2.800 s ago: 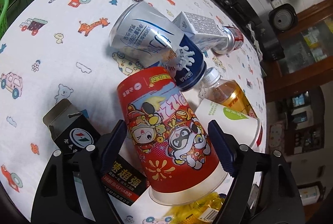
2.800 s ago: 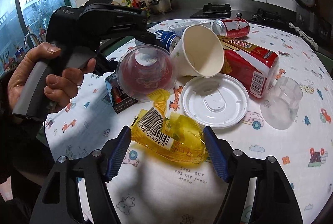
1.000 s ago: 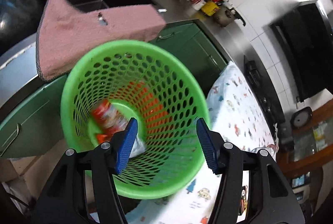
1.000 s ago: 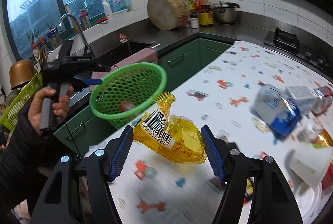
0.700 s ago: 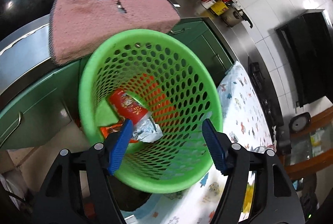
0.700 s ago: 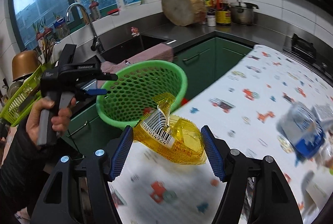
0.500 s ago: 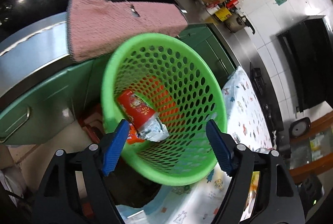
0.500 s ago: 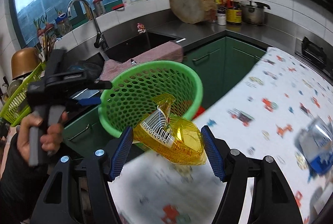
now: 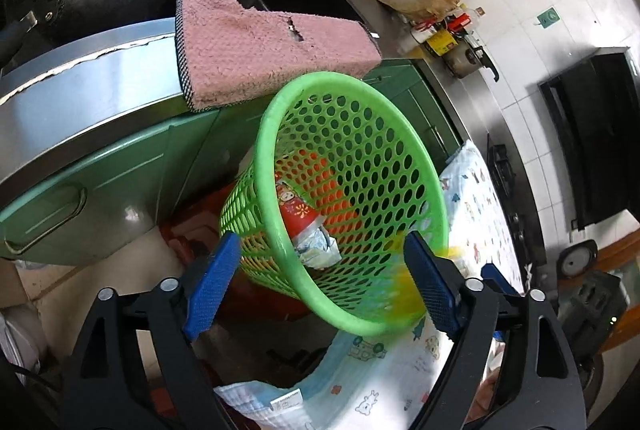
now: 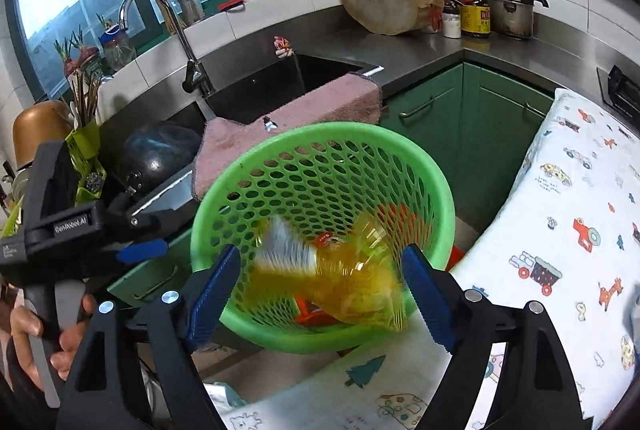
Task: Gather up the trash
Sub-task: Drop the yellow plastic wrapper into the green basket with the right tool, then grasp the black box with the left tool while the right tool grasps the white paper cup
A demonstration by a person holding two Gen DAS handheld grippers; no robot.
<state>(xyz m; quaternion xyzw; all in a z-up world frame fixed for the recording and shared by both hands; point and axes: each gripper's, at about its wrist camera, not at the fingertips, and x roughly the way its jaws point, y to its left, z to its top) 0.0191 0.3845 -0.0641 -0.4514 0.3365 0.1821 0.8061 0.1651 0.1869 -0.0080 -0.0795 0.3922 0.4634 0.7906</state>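
Note:
A green perforated basket (image 9: 272,134) (image 10: 224,190) stands off the table's corner. A red paper cup (image 9: 298,212) and crumpled wrappers lie in it. My right gripper (image 10: 320,290) is open just above the basket's near rim. A crushed yellow plastic bottle (image 10: 344,274) is blurred between its spread fingers and is dropping into the basket. It shows as a yellow blur in the left wrist view (image 9: 404,286). My left gripper (image 9: 316,284) is open and empty beside the basket, and the right wrist view shows it from the side (image 10: 140,234).
A pink towel (image 9: 256,38) hangs over the sink edge behind the basket. Green cabinets (image 10: 472,118) stand behind it. The table with the cartoon-print cloth (image 10: 560,230) lies to the right. A black wok (image 10: 152,154) sits by the sink.
My right gripper has opened and the yellow bottle has left it, falling into the basket. My left gripper has drawn back from over the basket to its side.

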